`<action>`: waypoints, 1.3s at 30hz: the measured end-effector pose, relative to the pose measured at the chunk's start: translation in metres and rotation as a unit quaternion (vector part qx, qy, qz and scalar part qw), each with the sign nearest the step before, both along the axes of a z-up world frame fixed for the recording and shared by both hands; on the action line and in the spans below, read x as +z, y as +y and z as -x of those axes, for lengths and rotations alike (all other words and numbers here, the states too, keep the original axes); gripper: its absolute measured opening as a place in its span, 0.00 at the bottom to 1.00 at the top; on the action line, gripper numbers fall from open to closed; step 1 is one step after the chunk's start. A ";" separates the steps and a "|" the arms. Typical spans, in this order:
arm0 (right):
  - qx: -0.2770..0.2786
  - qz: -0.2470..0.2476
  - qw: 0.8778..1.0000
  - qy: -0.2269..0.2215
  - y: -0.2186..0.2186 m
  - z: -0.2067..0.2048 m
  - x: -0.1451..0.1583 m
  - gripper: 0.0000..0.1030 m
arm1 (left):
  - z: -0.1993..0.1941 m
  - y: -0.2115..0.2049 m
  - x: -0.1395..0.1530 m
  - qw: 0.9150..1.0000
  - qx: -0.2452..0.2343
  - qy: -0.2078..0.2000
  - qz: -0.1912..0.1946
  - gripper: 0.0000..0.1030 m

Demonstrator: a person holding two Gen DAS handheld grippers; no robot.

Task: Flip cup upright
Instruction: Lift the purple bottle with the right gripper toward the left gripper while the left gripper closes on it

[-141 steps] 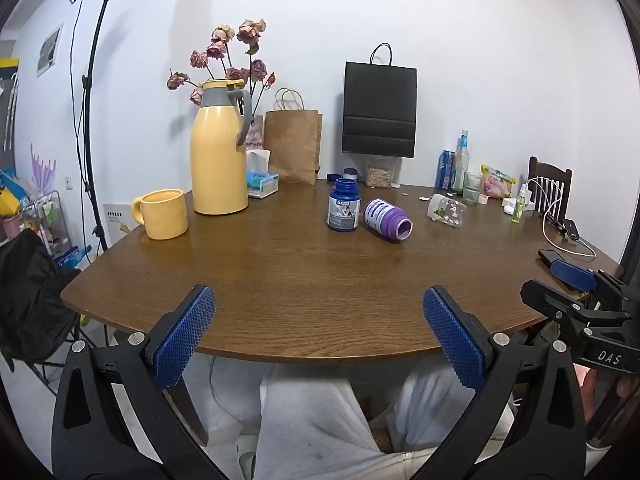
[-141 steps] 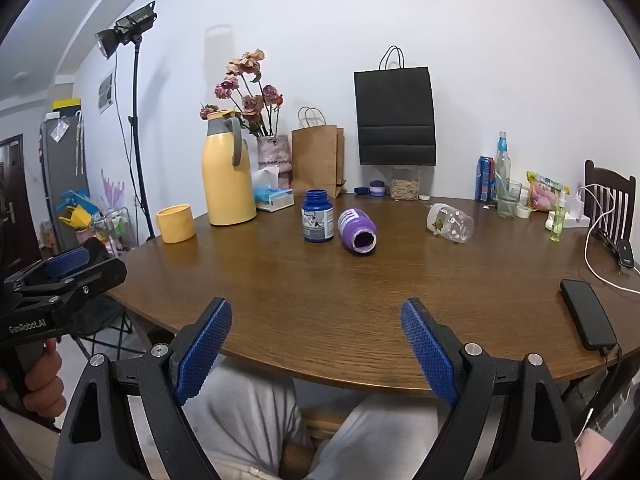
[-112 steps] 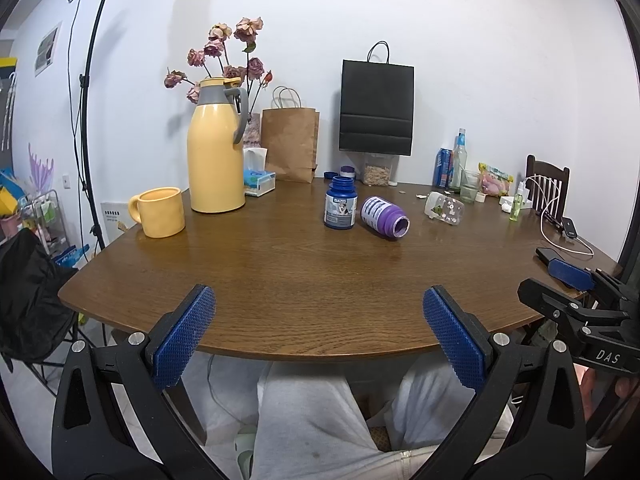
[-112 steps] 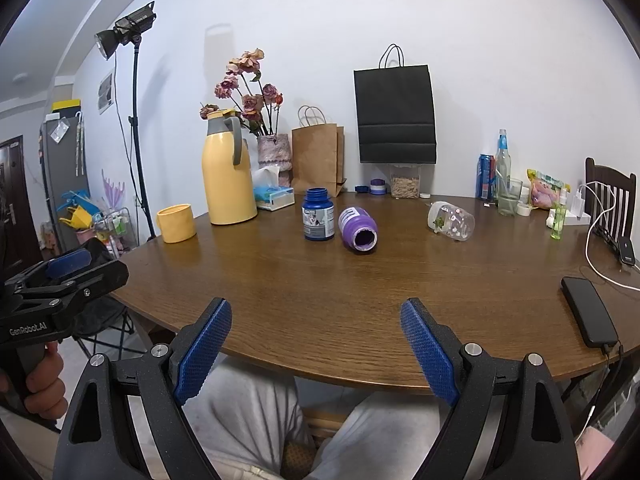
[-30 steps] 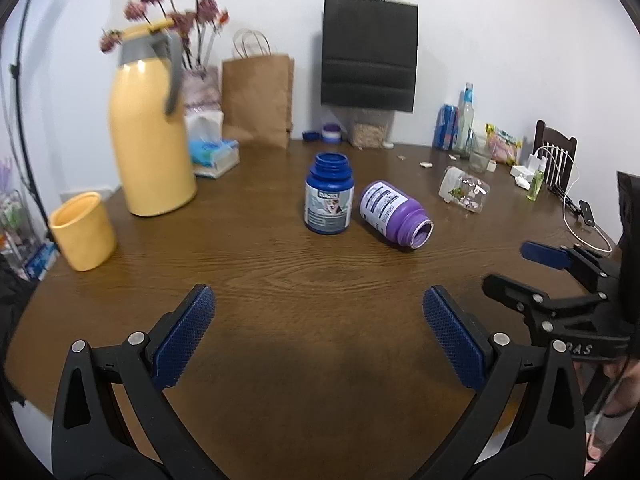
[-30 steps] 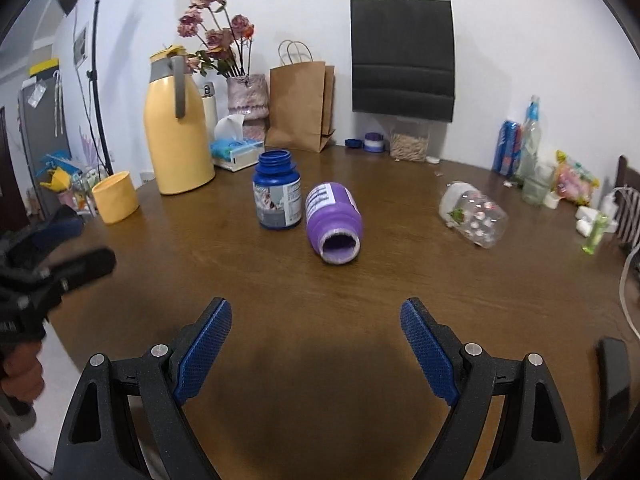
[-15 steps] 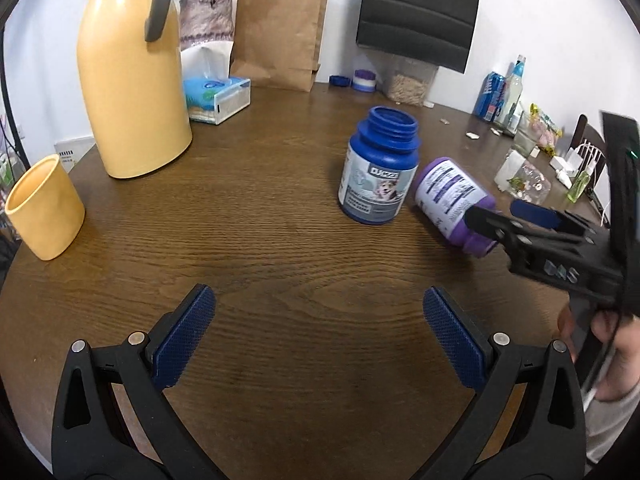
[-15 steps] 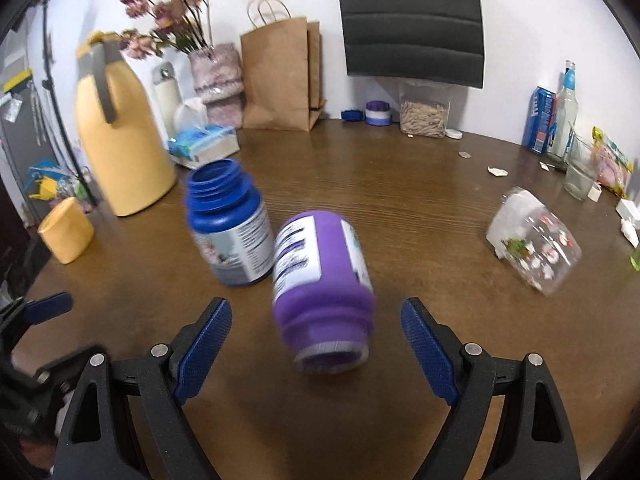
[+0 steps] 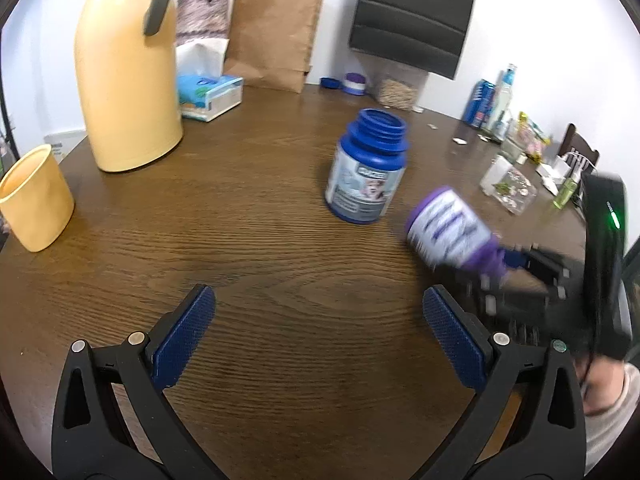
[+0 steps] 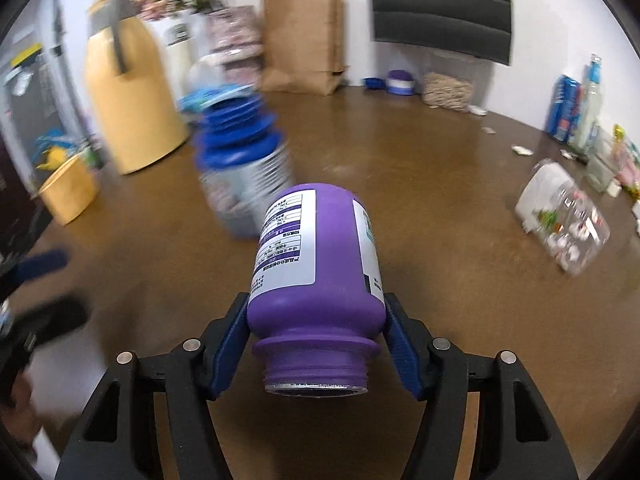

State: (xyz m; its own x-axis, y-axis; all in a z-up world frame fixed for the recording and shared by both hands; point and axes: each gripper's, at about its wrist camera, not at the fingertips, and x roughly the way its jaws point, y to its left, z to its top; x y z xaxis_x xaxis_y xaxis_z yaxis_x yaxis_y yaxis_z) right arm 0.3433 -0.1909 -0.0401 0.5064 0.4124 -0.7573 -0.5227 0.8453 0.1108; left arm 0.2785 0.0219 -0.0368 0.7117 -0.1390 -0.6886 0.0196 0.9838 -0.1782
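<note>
Right wrist view: right gripper (image 10: 316, 344), spread wide half second ago, now clamps purple bottle (image 10: 316, 268); left gripper (image 9: 320, 336) remains spread wide.

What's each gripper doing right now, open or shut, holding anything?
Left gripper: open, empty, above the table.
Right gripper: shut on the purple bottle, gripped near its neck.

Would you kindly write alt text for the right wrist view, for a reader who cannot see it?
The right gripper is shut on a purple bottle, its open mouth toward the camera, above a brown wooden table. Behind it are a blurred blue bottle standing upright, a yellow jug, and a clear container lying on its side.
</note>
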 end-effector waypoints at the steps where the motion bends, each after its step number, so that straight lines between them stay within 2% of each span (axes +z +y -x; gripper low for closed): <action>1: 0.018 0.000 1.000 0.000 0.002 0.014 0.001 0.66 | 0.002 -0.001 0.001 1.000 -0.008 -0.004 0.006 1.00; 4: 0.071 -0.016 0.997 0.009 0.008 0.048 0.002 0.66 | 0.003 -0.004 0.001 1.000 -0.019 -0.007 0.022 0.98; 6: 0.103 -0.030 0.994 0.018 0.012 0.066 0.002 0.66 | 0.003 -0.007 0.001 0.999 -0.030 -0.005 0.030 0.90; 8: 0.123 -0.034 0.992 0.018 0.017 0.078 0.002 0.66 | 0.002 -0.013 0.002 0.999 -0.041 -0.005 0.035 0.87; 11: 0.143 -0.021 0.990 0.003 0.023 0.089 0.001 0.67 | -0.002 -0.020 0.001 0.997 -0.058 -0.001 0.045 0.74; 13: 0.151 -0.019 0.988 0.000 0.026 0.094 0.000 0.67 | -0.008 -0.026 -0.006 0.998 -0.055 0.022 0.034 0.54; 16: 0.159 -0.019 0.987 -0.002 0.026 0.098 0.000 0.67 | -0.011 -0.026 -0.014 0.996 -0.061 0.040 0.049 0.49; 20: 0.127 -0.008 0.992 -0.007 0.011 0.090 0.003 0.76 | -0.004 -0.016 -0.012 0.998 -0.032 0.033 0.036 0.47; 24: 0.061 0.002 0.998 -0.016 -0.014 0.079 0.002 0.77 | 0.010 -0.009 -0.013 0.999 -0.019 0.034 0.031 0.46; 26: 0.036 -0.005 0.999 -0.011 -0.023 0.073 0.002 0.77 | 0.018 -0.014 -0.011 0.999 -0.017 0.027 0.013 0.46; 29: 0.019 -0.023 1.000 -0.001 -0.030 0.068 0.001 0.77 | 0.023 -0.019 -0.005 1.000 -0.017 0.021 -0.010 0.51; 30: 0.019 -0.025 1.000 -0.001 -0.031 0.068 0.002 0.77 | 0.023 -0.020 -0.002 1.000 -0.019 0.021 -0.008 0.58; 31: 0.020 -0.028 0.999 -0.002 -0.033 0.068 0.002 0.77 | 0.024 -0.020 0.004 0.999 -0.030 0.020 0.005 0.68; 33: 0.020 -0.032 0.999 -0.004 -0.037 0.068 0.004 0.77 | 0.026 -0.024 0.009 0.997 -0.062 0.016 0.031 0.75; 35: 0.013 -0.035 0.999 -0.005 -0.042 0.067 0.006 0.77 | 0.023 -0.035 0.007 0.994 -0.099 0.033 0.042 0.78; 38: -0.002 -0.031 1.000 -0.005 -0.053 0.065 0.007 0.77 | 0.007 -0.052 -0.011 0.988 -0.123 0.094 0.028 0.78; 39: -0.007 -0.024 1.000 -0.008 -0.056 0.064 0.007 0.77 | 0.004 -0.054 -0.016 0.986 -0.125 0.108 0.027 0.71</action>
State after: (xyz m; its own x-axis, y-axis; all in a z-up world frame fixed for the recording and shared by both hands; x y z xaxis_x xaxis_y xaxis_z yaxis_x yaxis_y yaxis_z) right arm 0.2795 -0.2472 -0.0333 0.5248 0.4416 -0.7277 -0.5130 0.8463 0.1435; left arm 0.2743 -0.0324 -0.0524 0.4888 -0.3314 -0.8070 0.2163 0.9422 -0.2559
